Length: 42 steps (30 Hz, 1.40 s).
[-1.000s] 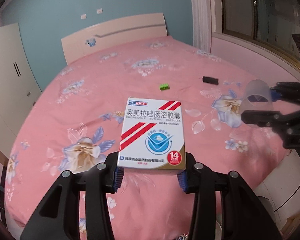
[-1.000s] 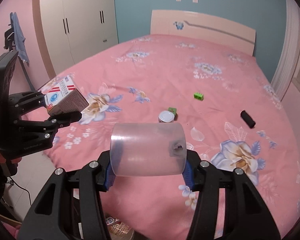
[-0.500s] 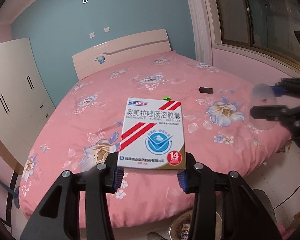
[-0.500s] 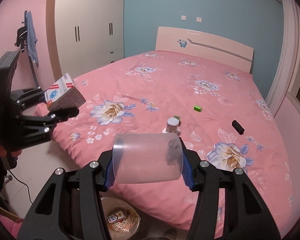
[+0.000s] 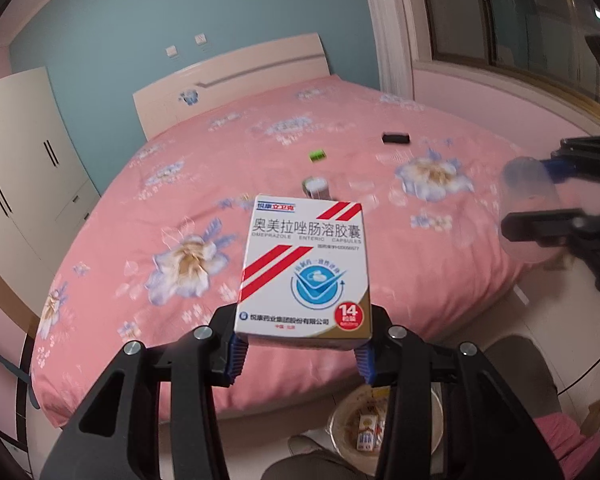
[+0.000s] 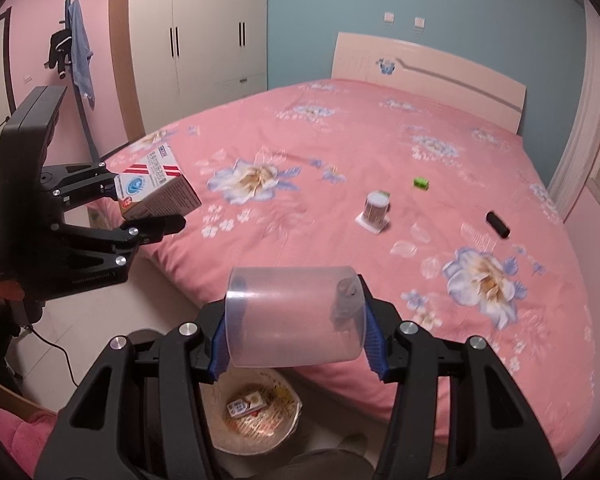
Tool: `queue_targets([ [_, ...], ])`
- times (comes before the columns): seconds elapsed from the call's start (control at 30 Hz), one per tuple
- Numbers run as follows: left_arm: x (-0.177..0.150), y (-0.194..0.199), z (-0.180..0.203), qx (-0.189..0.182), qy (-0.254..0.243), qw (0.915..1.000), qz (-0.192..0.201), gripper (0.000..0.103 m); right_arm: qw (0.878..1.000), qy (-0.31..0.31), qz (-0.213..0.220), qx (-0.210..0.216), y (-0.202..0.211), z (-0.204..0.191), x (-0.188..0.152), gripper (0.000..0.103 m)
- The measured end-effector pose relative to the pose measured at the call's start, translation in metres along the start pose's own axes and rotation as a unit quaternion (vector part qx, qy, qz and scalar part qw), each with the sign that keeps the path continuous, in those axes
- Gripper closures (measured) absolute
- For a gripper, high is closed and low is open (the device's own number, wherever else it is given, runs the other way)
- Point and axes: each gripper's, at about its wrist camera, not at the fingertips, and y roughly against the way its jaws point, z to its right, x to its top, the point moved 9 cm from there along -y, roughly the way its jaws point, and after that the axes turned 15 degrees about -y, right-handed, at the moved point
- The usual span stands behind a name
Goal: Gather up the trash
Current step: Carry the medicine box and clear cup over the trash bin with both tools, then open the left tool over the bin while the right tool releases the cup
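My left gripper (image 5: 298,354) is shut on a white medicine box (image 5: 306,276) with red stripes and a blue logo, held in the air off the foot of the bed; it also shows in the right wrist view (image 6: 154,186). My right gripper (image 6: 294,340) is shut on a clear plastic cup (image 6: 294,318) lying sideways, seen at the right of the left wrist view (image 5: 530,216). Below both, on the floor, stands a round trash bin (image 6: 256,416) with small cartons inside, also in the left wrist view (image 5: 380,426).
On the pink flowered bed (image 6: 380,152) lie a small can on a white card (image 6: 376,208), a green block (image 6: 421,183) and a black cylinder (image 6: 497,224). A white wardrobe (image 6: 196,36) stands at the left. A window wall (image 5: 500,40) runs along the right.
Both grippers have drawn back and up from the bed with their loads. The trash bin on the floor has come into view beneath them.
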Motion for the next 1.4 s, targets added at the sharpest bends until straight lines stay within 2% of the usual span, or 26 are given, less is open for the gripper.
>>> queue_targets([
  [0.3, -0.046, -0.039, 0.037, -0.031, -0.012, 0.9979, -0.056, 0.057, 0.998, -0.013, -0.058, 0.004, -0.044, 0.003, -0.051, 0.049],
  [0.7, -0.106, -0.085, 0.08, -0.078, -0.02, 0.9895, -0.12, 0.057, 0.99, -0.035, -0.137, 0.019, -0.103, 0.008, -0.113, 0.049],
  [1.13, -0.167, -0.135, 0.123, -0.126, -0.026, 0.9731, -0.191, 0.057, 0.971, -0.047, -0.233, 0.028, -0.168, 0.008, -0.187, 0.049],
  [1.4, -0.207, -0.171, 0.145, -0.16, -0.013, 0.9565, -0.244, 0.057, 0.954, -0.054, -0.294, 0.024, -0.209, 0.009, -0.238, 0.049],
])
